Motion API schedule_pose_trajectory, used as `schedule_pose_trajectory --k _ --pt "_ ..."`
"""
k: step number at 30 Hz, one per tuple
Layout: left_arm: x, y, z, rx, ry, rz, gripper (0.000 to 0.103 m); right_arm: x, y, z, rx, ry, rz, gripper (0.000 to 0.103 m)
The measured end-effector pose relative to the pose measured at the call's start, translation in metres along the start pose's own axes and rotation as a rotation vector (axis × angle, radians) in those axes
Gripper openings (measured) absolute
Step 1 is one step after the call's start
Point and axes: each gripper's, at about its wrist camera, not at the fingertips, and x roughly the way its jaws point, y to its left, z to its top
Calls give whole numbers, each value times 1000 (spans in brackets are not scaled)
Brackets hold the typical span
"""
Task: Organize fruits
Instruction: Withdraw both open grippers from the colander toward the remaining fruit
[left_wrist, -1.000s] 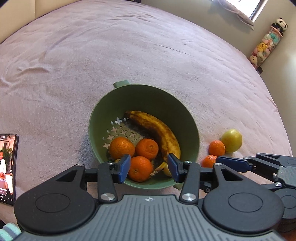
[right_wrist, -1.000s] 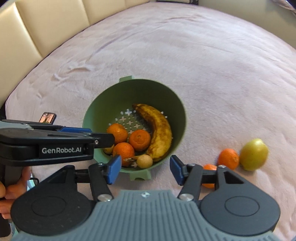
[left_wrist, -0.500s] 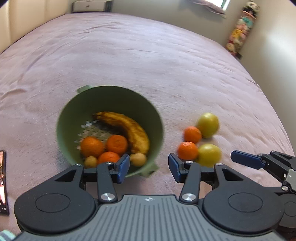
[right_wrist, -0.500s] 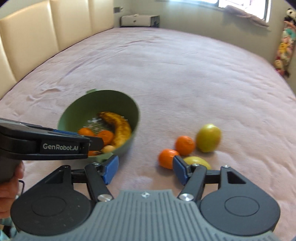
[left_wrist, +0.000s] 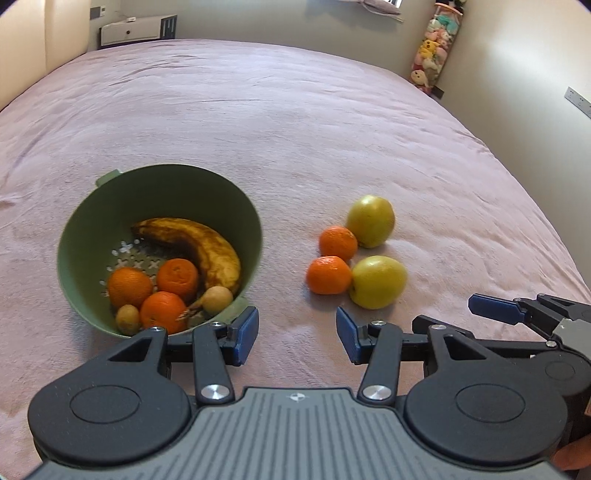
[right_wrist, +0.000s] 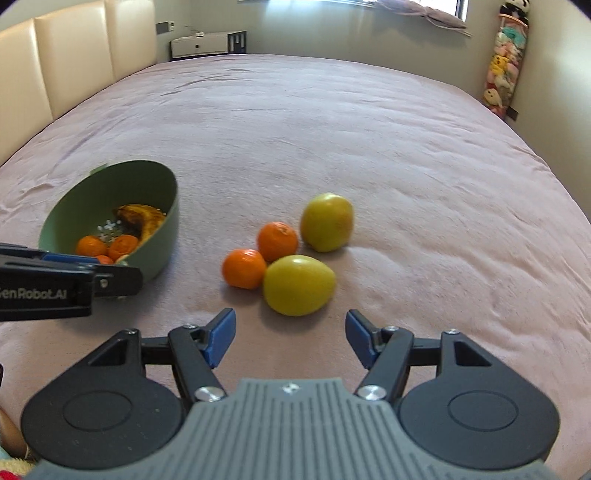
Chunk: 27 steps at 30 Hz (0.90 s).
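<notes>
While both cameras looked almost straight down into the green colander (left_wrist: 70, 236) a second ago, they now tilt up and swing to its right, so the loose fruit sits near the middle of both views. I read that as the step changing: the colander is already loaded, and the next pick is being lined up.

At about nine o'clock on the pink bed cover (left_wrist: 295, 122), the colander holds a brown-spotted banana (left_wrist: 199, 243), three mandarins and two small pale round fruits. The left gripper (left_wrist: 297, 334) hovers just this side of its rim, jaws spread wide and holding nothing; its left pad overlaps the rim in the picture, though I cannot tell whether they touch.

Toward three o'clock from the colander, well apart from it, four fruits huddle together on the cover: the near mandarin (right_wrist: 243, 273) against the near yellow-green fruit (right_wrist: 299, 284), and behind them the far mandarin (right_wrist: 277, 240) beside the far yellow-green fruit (right_wrist: 327, 221).

At the right, the right gripper (right_wrist: 290, 338) is low over the cover, jaws spread wide and empty, with the near yellow-green fruit at twelve o'clock, just beyond the pads and clear of them. That fruit looks the likely next grasp, and the jaws seem wide enough to take it.
</notes>
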Motion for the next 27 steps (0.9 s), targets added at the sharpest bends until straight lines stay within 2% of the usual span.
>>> schedule_pose_trajectory --k 8,14,17,27 --pt "13 -14 -4 38 -13 -28 57 10 -12 -9 12 -13 -50 64" --pt "26 -21 -2 45 -10 -52 56 19 -19 -11 12 -18 -31 61" --pt "32 -26 -1 51 -16 -58 54 24 -23 -10 19 -21 -14 56" --pt "57 -42 4 172 -41 26 51 42 -42 -1 124 -33 53 55"
